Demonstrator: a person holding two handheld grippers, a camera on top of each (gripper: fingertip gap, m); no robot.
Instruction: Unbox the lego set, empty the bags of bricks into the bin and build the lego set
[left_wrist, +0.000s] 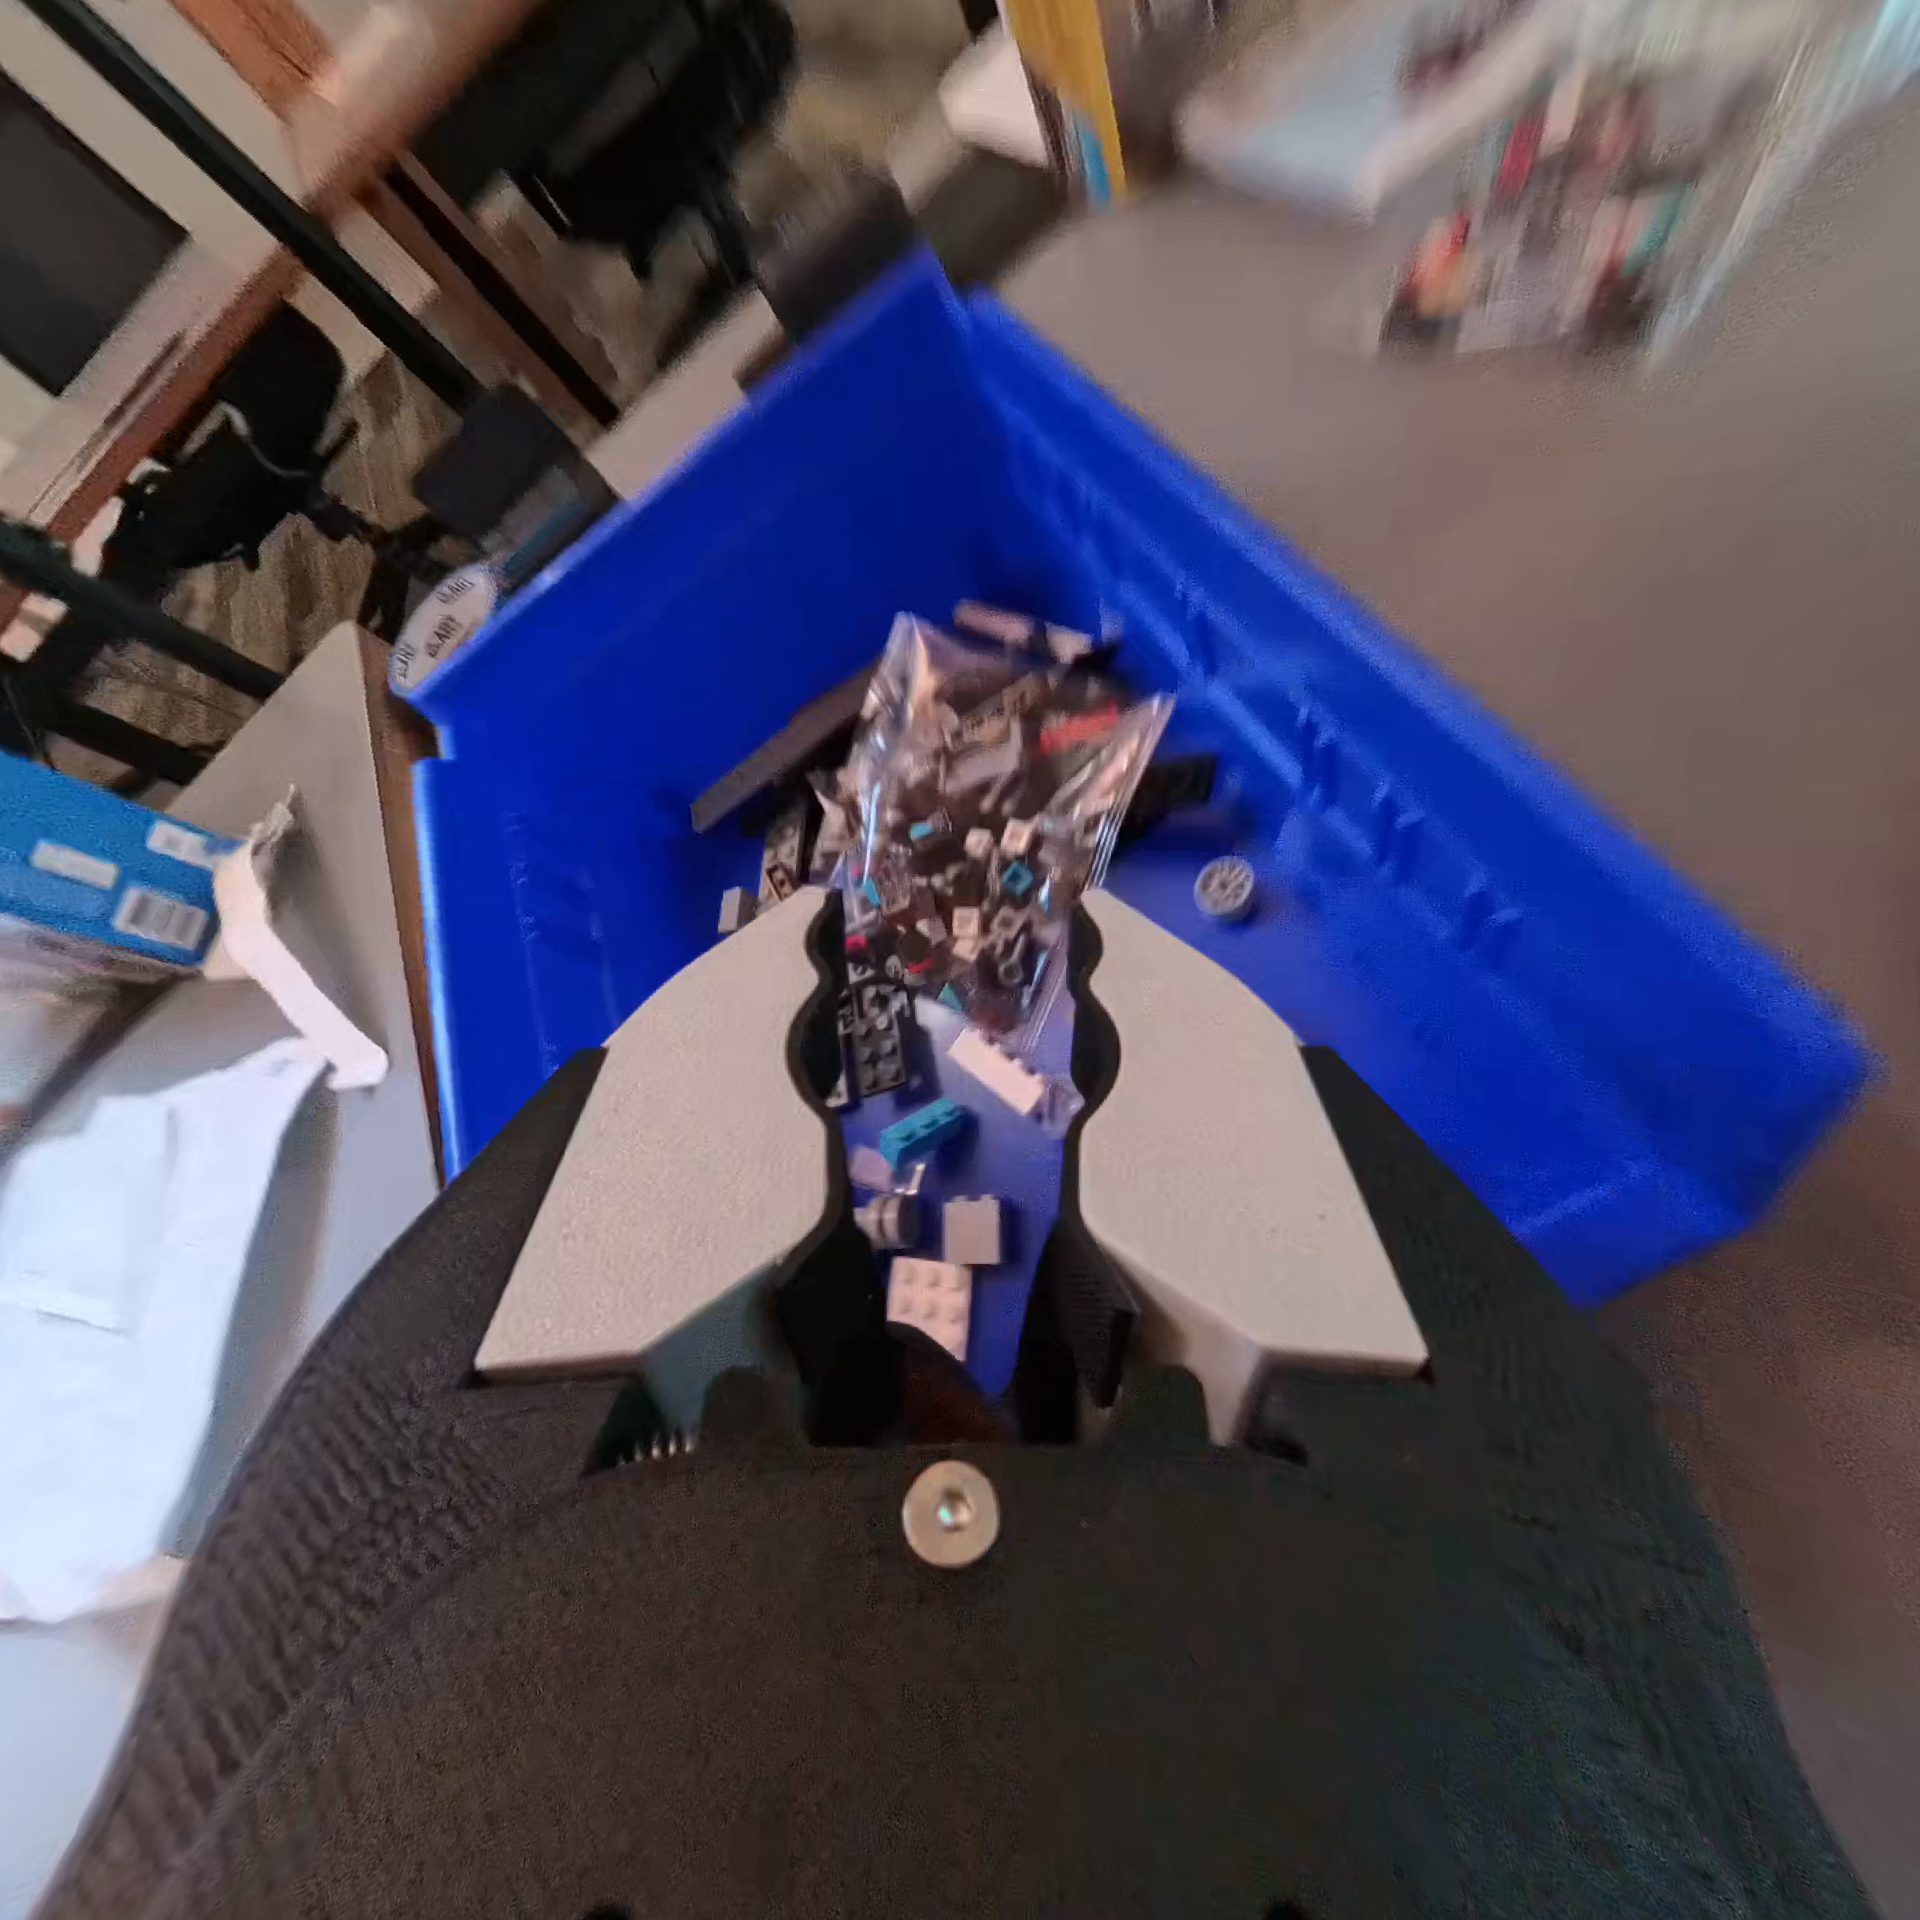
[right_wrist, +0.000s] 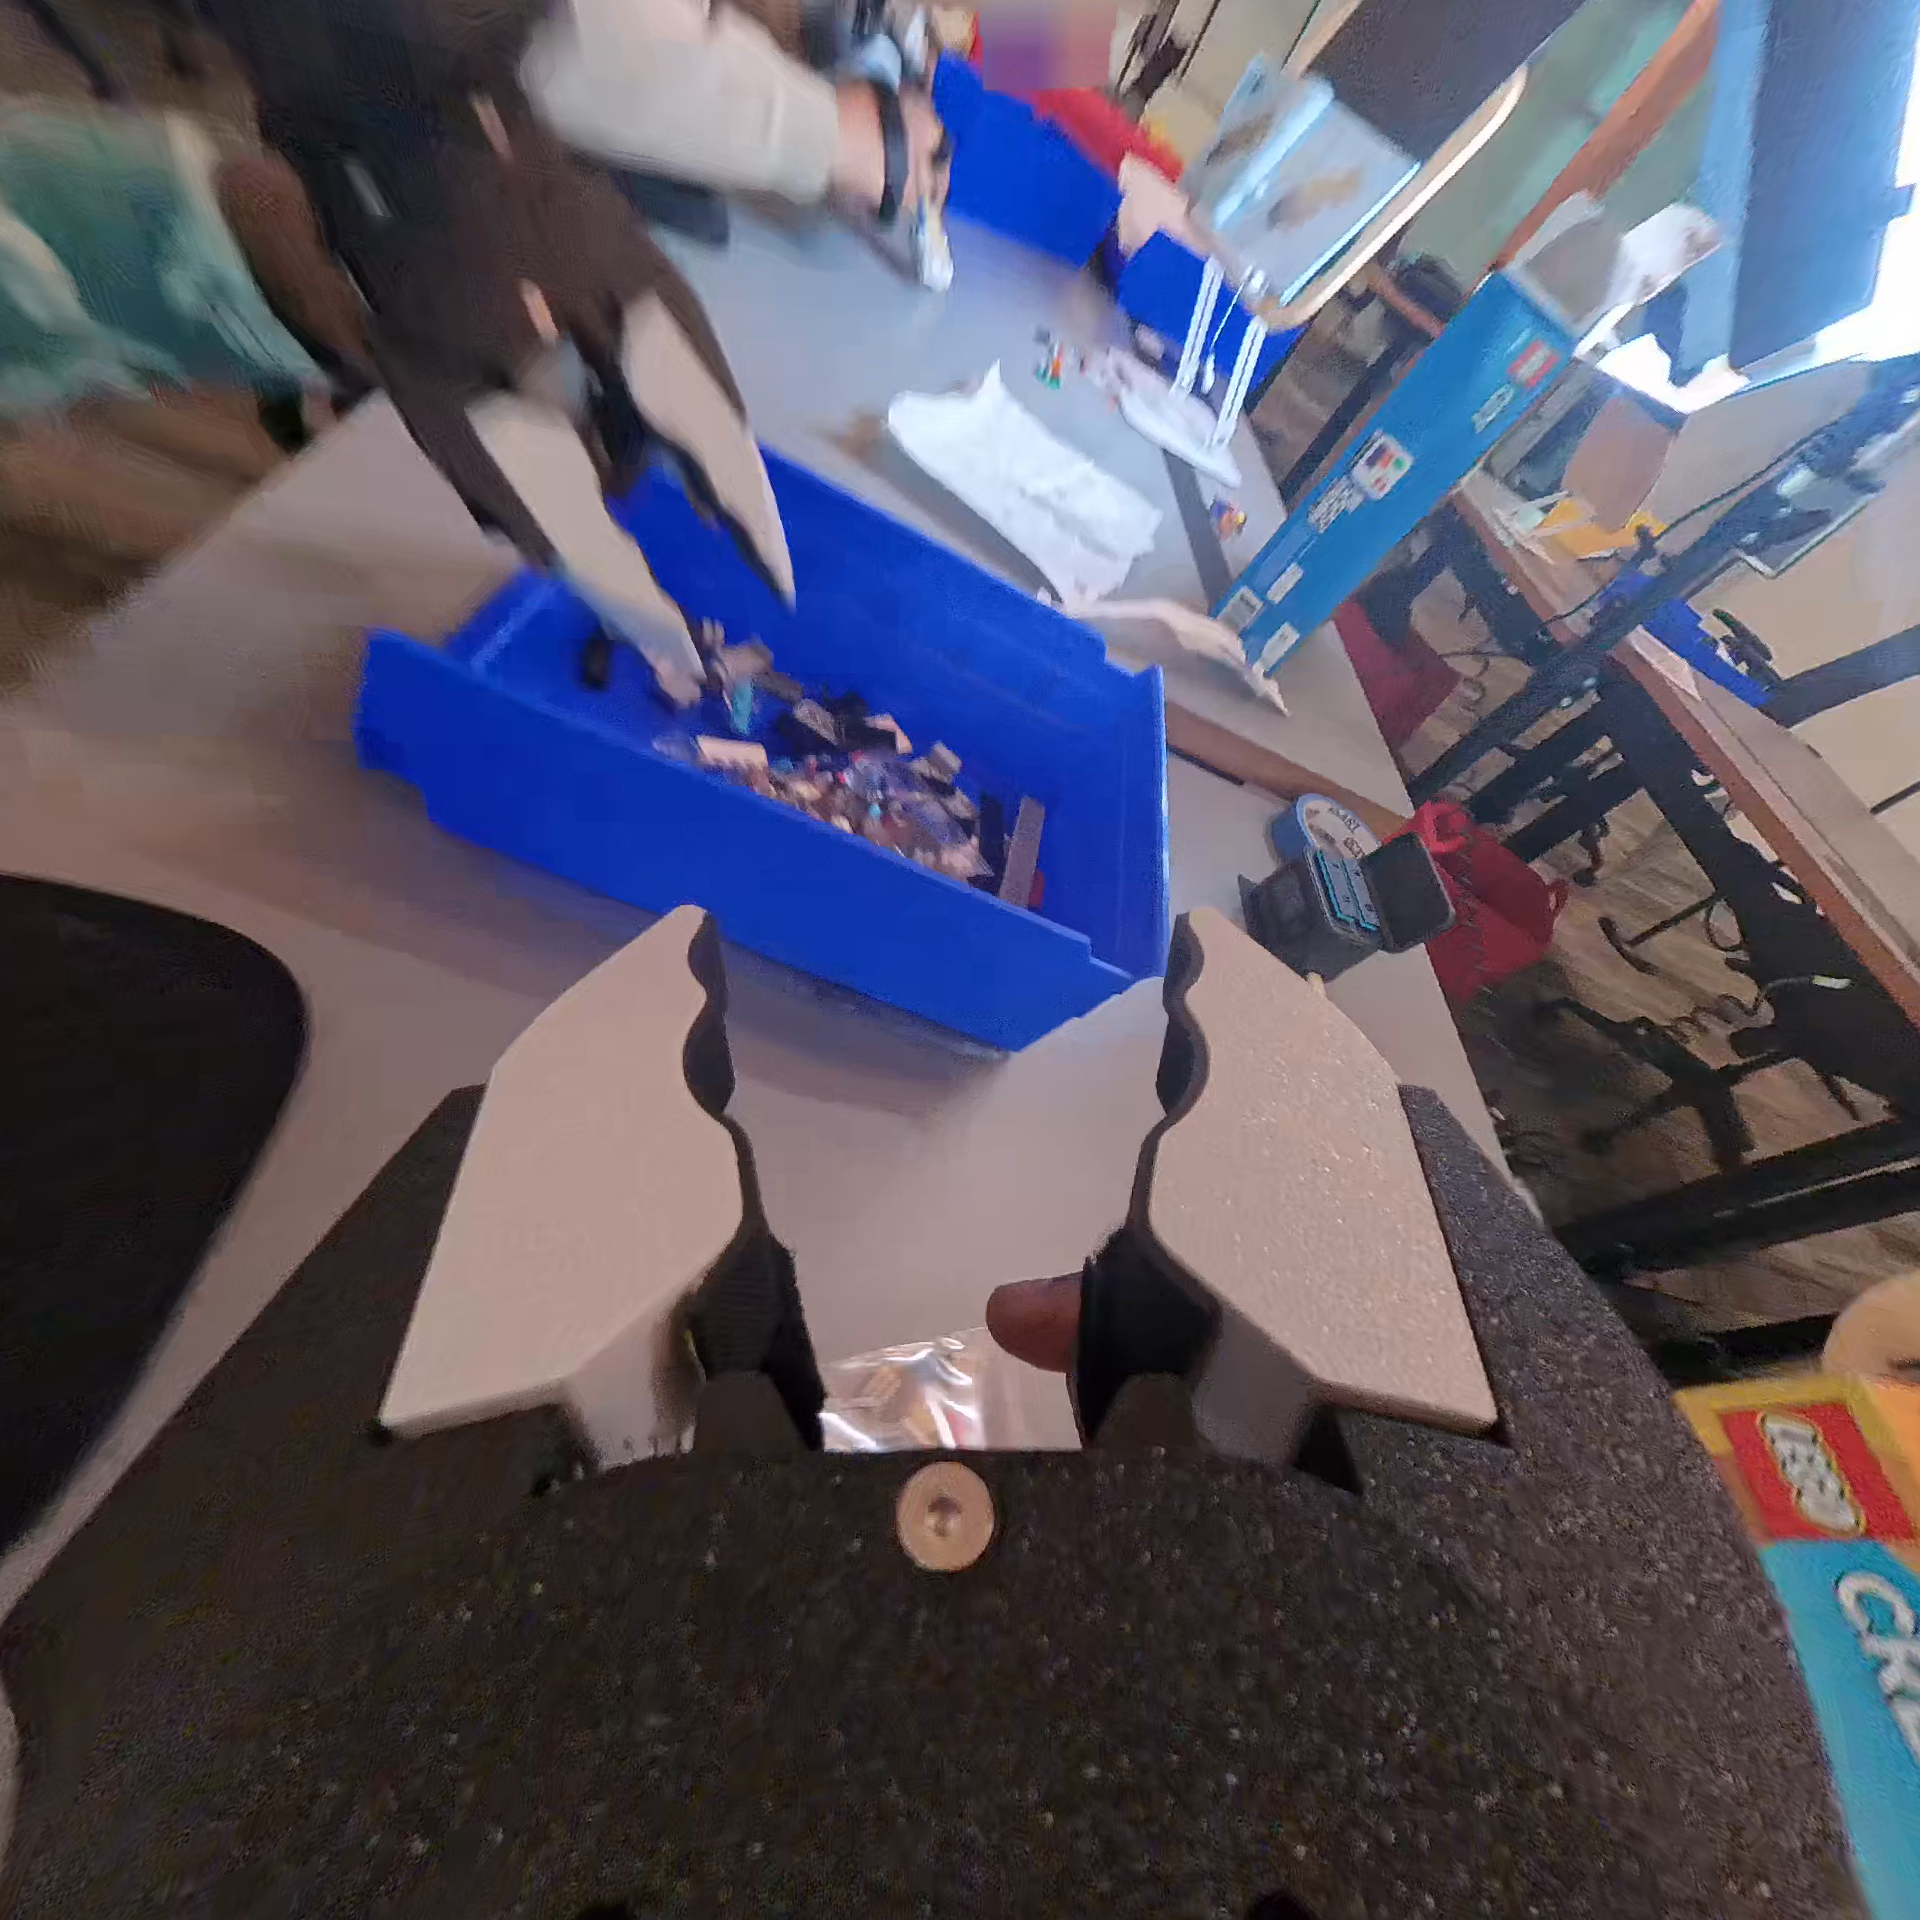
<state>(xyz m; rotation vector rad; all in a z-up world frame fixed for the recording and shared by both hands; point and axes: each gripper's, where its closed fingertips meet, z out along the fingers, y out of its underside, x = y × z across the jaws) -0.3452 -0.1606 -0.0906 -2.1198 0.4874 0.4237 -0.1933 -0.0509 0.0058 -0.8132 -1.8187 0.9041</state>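
We see a glossy blue plastic bin (left_wrist: 1299, 665) holding a crinkled clear plastic bag (left_wrist: 987, 821) of smooth plastic bricks (left_wrist: 930, 1132). The left gripper (left_wrist: 951, 935) has matt, grainy grey fingers (left_wrist: 696, 1122) on a rough black printed body with a shiny metal screw (left_wrist: 949, 1527). The table (right_wrist: 260, 727) looks smooth, matt grey.

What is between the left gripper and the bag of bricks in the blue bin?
Nothing visible. The left gripper hangs open over the blue bin, and the clear bag of bricks lies right ahead of its fingertips on the loose bricks. Whether a finger already touches the bag is too blurred to tell.
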